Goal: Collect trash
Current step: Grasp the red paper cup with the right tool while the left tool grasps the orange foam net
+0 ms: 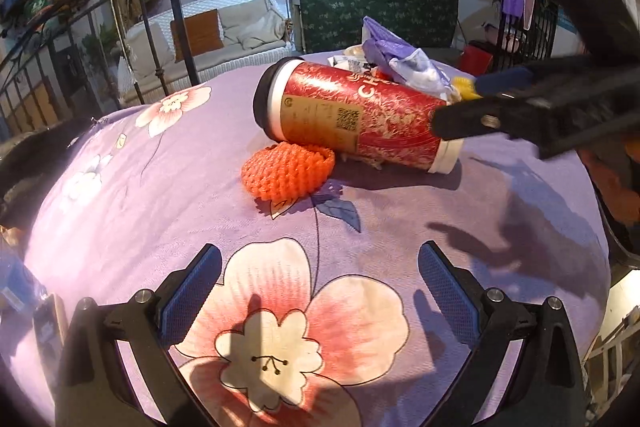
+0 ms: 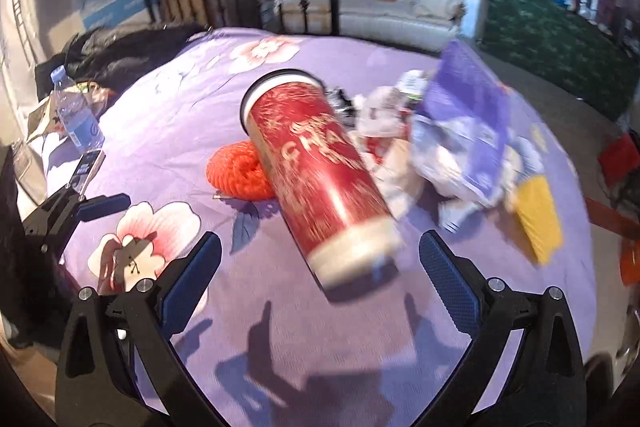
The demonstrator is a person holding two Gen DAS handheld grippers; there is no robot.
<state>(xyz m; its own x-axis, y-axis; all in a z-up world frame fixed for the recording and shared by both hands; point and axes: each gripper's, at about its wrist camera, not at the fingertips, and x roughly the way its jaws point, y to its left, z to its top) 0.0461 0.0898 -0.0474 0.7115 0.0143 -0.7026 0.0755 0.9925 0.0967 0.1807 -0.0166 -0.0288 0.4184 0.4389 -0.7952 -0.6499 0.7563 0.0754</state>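
Observation:
A red paper cup (image 1: 352, 111) with a black lid lies on its side on the purple floral cloth (image 1: 168, 187). An orange foam net (image 1: 286, 171) is tucked against it. My right gripper (image 1: 468, 99) comes in from the right, open, one finger on each side of the cup's white base. In the right wrist view the cup (image 2: 320, 171) is blurred, and its base sits just between the tips of that open right gripper (image 2: 320, 267). My left gripper (image 1: 320, 287) hovers open and empty over a printed flower, short of the net.
Behind the cup lie a purple plastic bag (image 2: 468, 115), crumpled white wrappers (image 2: 380, 115) and a yellow packet (image 2: 538, 215). A water bottle (image 2: 76, 115) and a phone (image 2: 86, 167) sit at the table's left edge, near a dark jacket (image 2: 120, 51). Iron railings stand beyond.

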